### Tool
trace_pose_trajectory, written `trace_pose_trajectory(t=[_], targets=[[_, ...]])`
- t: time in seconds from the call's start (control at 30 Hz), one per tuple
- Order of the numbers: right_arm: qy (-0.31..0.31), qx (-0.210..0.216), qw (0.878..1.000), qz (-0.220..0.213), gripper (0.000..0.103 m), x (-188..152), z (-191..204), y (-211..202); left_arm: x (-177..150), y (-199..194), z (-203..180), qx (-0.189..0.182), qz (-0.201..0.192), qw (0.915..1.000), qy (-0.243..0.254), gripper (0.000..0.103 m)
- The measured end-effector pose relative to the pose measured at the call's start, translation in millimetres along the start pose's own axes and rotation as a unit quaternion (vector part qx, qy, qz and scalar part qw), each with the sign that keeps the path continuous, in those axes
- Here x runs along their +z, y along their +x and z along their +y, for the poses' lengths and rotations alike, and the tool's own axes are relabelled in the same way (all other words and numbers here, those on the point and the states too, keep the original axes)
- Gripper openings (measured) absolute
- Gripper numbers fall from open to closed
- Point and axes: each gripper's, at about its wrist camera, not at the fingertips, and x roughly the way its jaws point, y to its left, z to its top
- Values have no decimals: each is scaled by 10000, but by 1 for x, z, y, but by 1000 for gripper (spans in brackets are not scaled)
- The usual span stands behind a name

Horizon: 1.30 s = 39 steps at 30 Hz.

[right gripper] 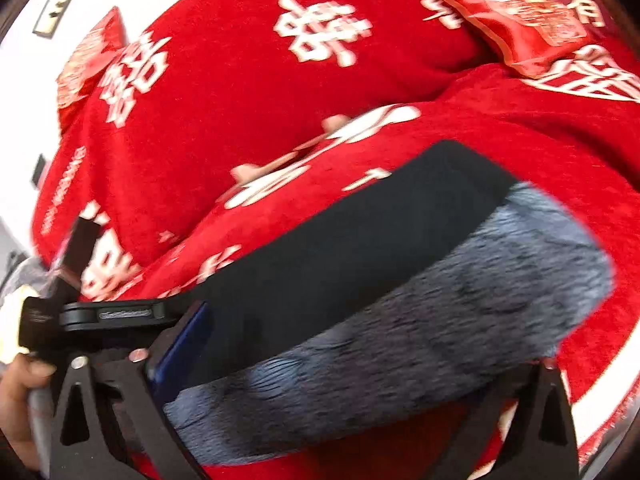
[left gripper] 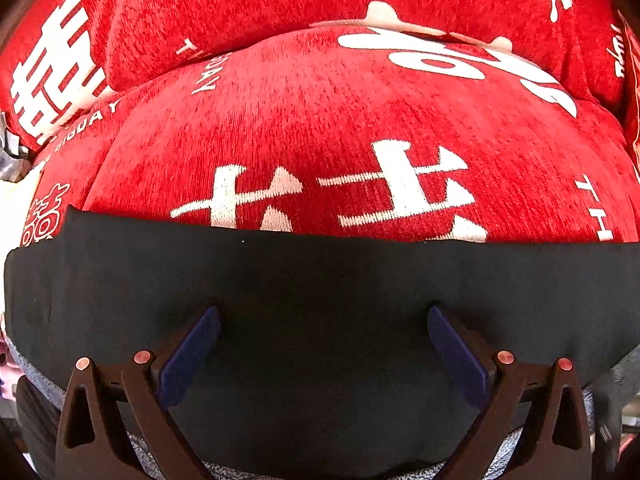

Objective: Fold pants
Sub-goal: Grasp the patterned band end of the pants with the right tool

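Note:
The pants (left gripper: 320, 280) are black outside with a fleecy grey lining (right gripper: 440, 300), and they lie in a long folded band across a red cover (left gripper: 320, 120) printed with white characters. My left gripper (left gripper: 323, 314) points down over the black cloth. It is open, and its blue pads (left gripper: 192, 356) stand wide apart with nothing pinched between them. In the blurred right wrist view, my right gripper (right gripper: 360, 344) has its jaws wide around the grey end of the band. Its left blue pad (right gripper: 182, 354) sits at the cloth's edge. The right finger is hidden under the lining.
The red cover drapes over a plump seat and backrest (right gripper: 240, 80). A red patterned cushion (right gripper: 508, 20) lies at the upper right and another (right gripper: 88, 60) at the upper left. A hand (right gripper: 16, 392) and a black bracket (right gripper: 112, 314) are at the left edge.

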Motion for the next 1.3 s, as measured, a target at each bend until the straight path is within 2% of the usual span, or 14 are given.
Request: trace_pose_trajectory(t=[0.03, 0.07, 0.2, 0.4, 0.57, 0.67, 0.77, 0.87, 0.93, 1.03, 1.07, 1.13, 1.23, 1.3], targets=[[-306, -435, 9985, 142, 61, -1, 5, 3, 0, 1, -1, 14, -36, 10000, 14, 103], [-468, -605, 9969, 176, 48, -1, 8, 3, -1, 1, -1, 27, -83, 10000, 41, 103], [-440, -702, 9956, 434, 38, 13, 10, 2, -2, 1, -1, -13, -265, 9995, 154, 103], [-1081, -1532, 9812, 463, 34, 24, 49, -3, -8, -3, 0, -92, -461, 9985, 280, 103], [-1380, -1929, 9702, 501, 34, 35, 71, -2, -55, -24, 1, 45, -604, 9974, 400, 103], [-1432, -2029, 9664, 661, 34, 35, 71, 6, -72, -32, 1, 3, -379, 9977, 569, 103], [-1388, -2115, 9644, 776, 34, 35, 72, 10, -81, -28, 15, -326, 85, 9988, 356, 103], [-1308, -2165, 9648, 720, 33, 36, 79, 5, -81, -28, 13, -331, 159, 9977, 562, 103], [-1441, -2251, 9614, 655, 32, 38, 91, 3, -70, -26, 21, -711, 456, 9939, 707, 103], [-1914, -2486, 9488, 364, 30, 40, 122, -7, -48, -32, 66, -1675, 707, 9828, 336, 103], [-2142, -2552, 9426, 208, 30, 38, 136, -12, -40, -35, 92, -1829, 600, 9812, 91, 103], [-2620, -2694, 9267, -53, 29, 31, 163, -15, -29, -37, 133, -1881, 426, 9808, -284, 103], [-3577, -2883, 8871, -436, 29, 6, 210, -11, -19, -24, 196, -2054, 484, 9737, -863, 103], [-4382, -2825, 8500, -751, 29, -25, 244, -5, -17, -13, 227, -2179, 537, 9677, -1149, 103]])
